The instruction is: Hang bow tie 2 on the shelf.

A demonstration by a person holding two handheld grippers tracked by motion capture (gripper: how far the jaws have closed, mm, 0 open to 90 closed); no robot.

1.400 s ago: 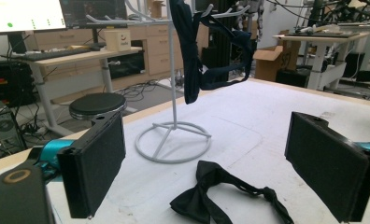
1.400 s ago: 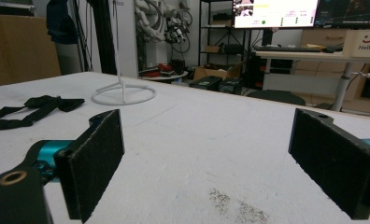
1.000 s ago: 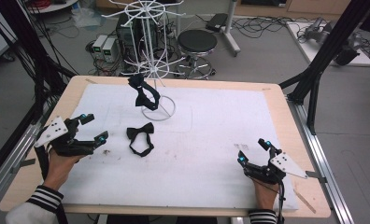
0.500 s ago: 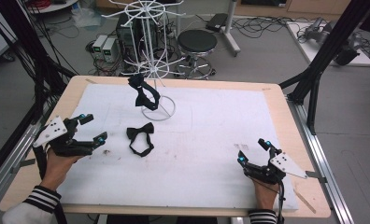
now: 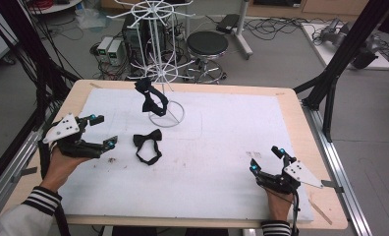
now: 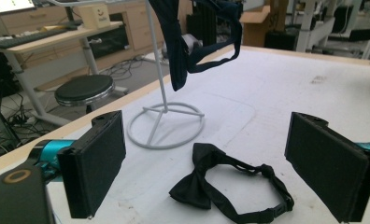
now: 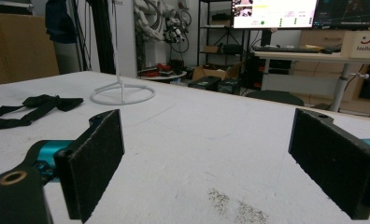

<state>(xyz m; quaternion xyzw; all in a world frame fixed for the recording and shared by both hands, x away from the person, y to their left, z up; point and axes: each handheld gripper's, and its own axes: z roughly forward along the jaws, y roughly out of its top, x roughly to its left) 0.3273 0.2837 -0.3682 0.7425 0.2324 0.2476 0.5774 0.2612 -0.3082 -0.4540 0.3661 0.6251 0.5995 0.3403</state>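
We see nothing moved since earlier picture. Left gripper (image 5: 100, 132) jaws wide apart, empty; right gripper (image 5: 266, 160) too. Black cloth bow tie (image 6: 230, 182) lies just ahead of left gripper. Thin strap could slip out; white wire stand (image 6: 166, 122) close behind, easy bump.

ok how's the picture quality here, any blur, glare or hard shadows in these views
High view: even light, soft shadows, no glare on the white mat; the bow tie is small but sharp. Left gripper view: the bow tie is crisp, the near pads slightly soft. Right gripper view: the background monitor is blown out bright, the tool's pads soft.
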